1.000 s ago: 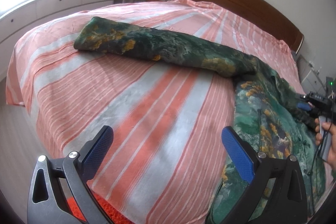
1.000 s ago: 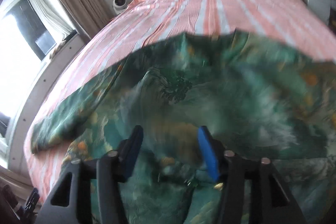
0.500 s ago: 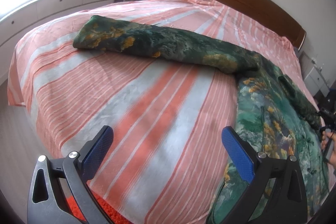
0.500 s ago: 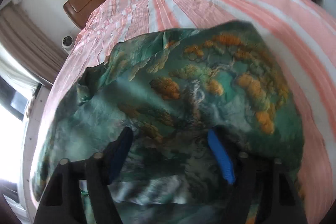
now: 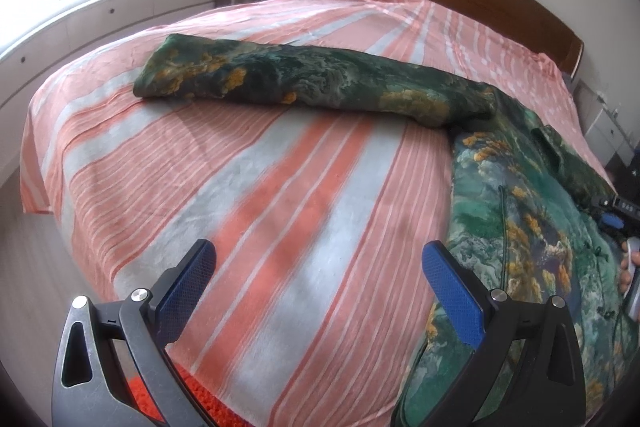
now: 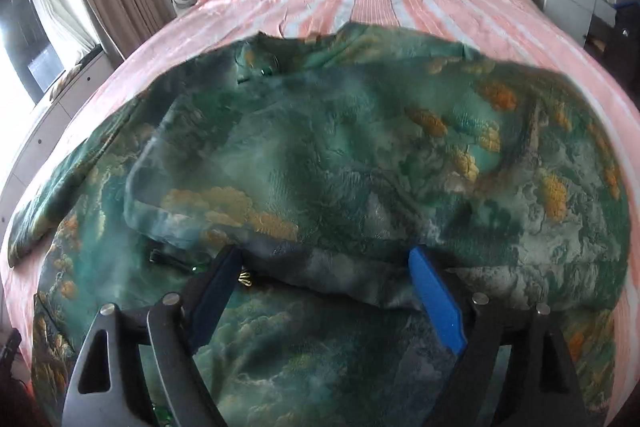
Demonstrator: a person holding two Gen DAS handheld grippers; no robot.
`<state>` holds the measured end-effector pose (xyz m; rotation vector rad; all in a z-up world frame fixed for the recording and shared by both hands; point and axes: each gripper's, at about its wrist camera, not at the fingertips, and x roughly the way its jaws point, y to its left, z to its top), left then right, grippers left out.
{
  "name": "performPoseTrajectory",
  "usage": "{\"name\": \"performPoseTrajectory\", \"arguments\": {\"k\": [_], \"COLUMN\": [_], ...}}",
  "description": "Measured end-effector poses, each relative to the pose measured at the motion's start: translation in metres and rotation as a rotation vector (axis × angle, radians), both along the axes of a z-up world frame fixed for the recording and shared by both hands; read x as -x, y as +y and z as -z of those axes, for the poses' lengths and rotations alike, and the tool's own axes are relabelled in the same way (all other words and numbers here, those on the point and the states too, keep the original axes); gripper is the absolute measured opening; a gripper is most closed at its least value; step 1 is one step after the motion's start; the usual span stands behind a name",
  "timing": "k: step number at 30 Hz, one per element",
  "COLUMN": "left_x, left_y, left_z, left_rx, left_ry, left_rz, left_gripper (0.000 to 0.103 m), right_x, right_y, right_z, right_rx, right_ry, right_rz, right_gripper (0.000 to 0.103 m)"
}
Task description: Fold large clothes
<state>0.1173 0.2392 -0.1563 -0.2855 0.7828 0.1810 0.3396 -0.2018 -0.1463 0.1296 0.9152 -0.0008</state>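
Left wrist view: left hand-held gripper (image 5: 320, 267) spread wide and empty above striped bed (image 5: 248, 195); green patterned garment (image 5: 520, 211) on the bed's right part, one sleeve (image 5: 304, 83) stretched leftward across the sheet.

Right wrist view: right hand-held gripper (image 6: 324, 279) wide, jaws just opened, folded garment edge lying loose between blue pads (image 6: 436, 303), unpinched; garment spread over the bed.
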Motion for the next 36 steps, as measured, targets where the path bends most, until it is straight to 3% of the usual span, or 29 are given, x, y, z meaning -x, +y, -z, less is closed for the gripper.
{"name": "performPoseTrajectory", "arguments": {"k": [6, 8, 10, 22, 27, 31, 36], "left_x": [0.0, 0.001, 0.002, 0.004, 0.004, 0.005, 0.005], "left_y": [-0.001, 0.0, 0.001, -0.003, 0.0, 0.0, 0.002], "left_z": [0.0, -0.001, -0.002, -0.003, -0.003, -0.003, -0.002], "left_rx": [0.003, 0.002, 0.006, -0.027, -0.019, -0.021, -0.02], "left_ry": [0.0, -0.008, -0.011, -0.015, -0.016, -0.016, -0.016], "left_rz": [-0.002, -0.004, -0.01, -0.004, -0.019, -0.02, -0.024], "left_gripper": [0.103, 0.103, 0.103, 0.103, 0.103, 0.103, 0.103], "right_x": [0.064, 0.082, 0.111, 0.262, 0.309, 0.323, 0.32], "right_y": [0.006, 0.012, 0.018, 0.033, 0.036, 0.04, 0.048], "right_z": [-0.059, -0.068, -0.071, -0.04, -0.031, -0.033, -0.032], "right_rx": [-0.067, -0.068, -0.05, 0.101, 0.201, 0.252, 0.259], "right_ry": [-0.198, -0.225, -0.249, -0.255, -0.322, -0.379, -0.379], "right_rz": [-0.01, -0.013, -0.022, -0.067, -0.059, -0.066, -0.092], "right_gripper": [0.085, 0.095, 0.096, 0.096, 0.096, 0.096, 0.096]}}
